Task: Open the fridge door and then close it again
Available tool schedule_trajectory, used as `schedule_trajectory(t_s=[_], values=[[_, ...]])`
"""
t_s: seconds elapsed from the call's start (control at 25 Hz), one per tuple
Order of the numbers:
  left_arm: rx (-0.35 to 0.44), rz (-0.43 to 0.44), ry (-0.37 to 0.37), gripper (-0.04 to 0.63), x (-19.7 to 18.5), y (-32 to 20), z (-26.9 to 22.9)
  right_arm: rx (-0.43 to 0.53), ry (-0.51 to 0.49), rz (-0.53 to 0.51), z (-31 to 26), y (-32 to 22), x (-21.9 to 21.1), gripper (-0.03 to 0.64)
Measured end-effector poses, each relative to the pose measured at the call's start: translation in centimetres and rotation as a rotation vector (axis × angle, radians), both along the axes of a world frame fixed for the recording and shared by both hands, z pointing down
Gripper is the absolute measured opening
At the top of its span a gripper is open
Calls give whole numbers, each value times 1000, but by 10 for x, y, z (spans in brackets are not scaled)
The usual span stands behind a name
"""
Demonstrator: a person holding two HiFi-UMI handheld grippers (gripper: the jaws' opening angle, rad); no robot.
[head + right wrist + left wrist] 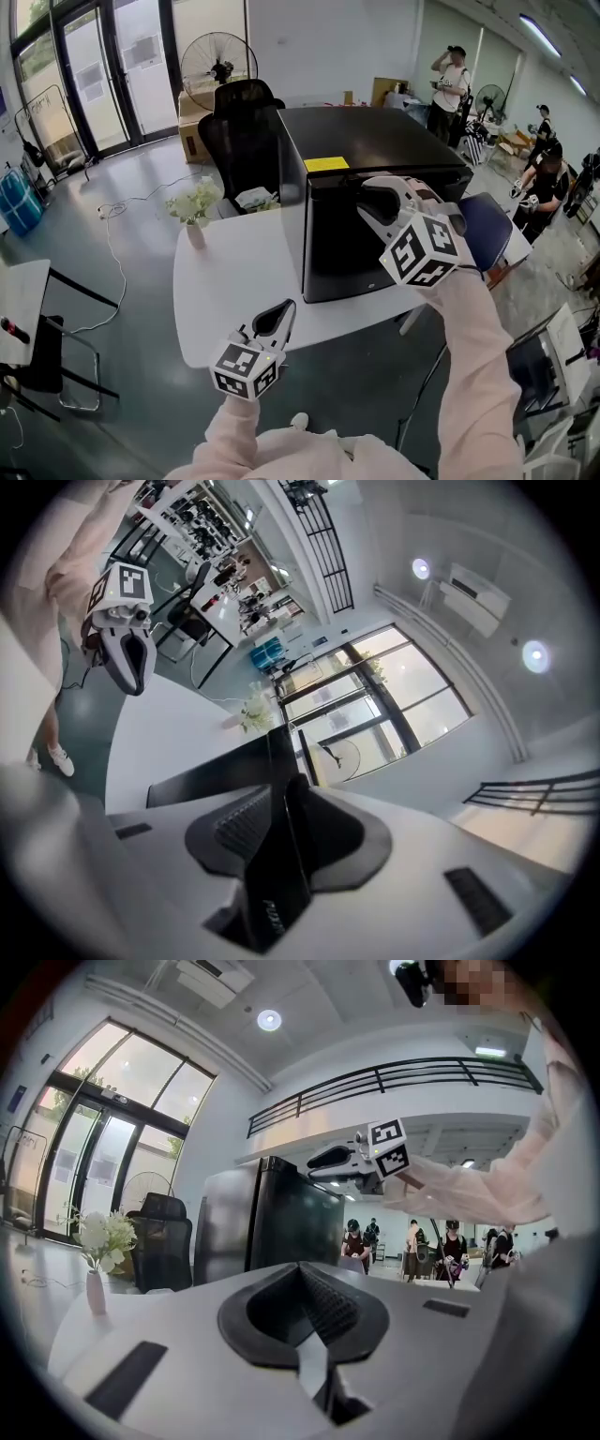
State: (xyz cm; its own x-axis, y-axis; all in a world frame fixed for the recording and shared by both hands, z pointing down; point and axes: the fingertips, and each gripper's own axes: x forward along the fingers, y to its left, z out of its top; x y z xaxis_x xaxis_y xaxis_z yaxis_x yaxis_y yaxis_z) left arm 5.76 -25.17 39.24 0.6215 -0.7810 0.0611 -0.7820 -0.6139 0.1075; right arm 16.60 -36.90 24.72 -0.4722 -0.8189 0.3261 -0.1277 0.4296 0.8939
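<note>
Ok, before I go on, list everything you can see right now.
fridge: one, black, on the table, yellow label on top
table: one, white, under the fridge
vase of flowers: one, white, table's far left
office chair: one, black, behind the table
fans: two, black, one behind the chair, one far right
people: several, black or white tops, far right
left gripper: one, white, jaws shut, empty, at table's near edge
right gripper: one, white, jaws open around the fridge door's edge
</note>
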Motion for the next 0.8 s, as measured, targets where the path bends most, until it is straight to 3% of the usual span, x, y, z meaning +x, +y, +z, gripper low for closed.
schedule_trajectory(t_s=[0.36, 0.56, 0.8], values=[[7, 24, -10, 12, 8, 5, -2, -56, -370, 25, 10, 35, 29, 123], [5, 42, -15, 12, 16, 6, -2, -77, -480, 13, 24, 62, 34, 101], [3, 57, -14, 12, 24, 4, -1, -176, -731, 122, 55, 82, 48, 75]])
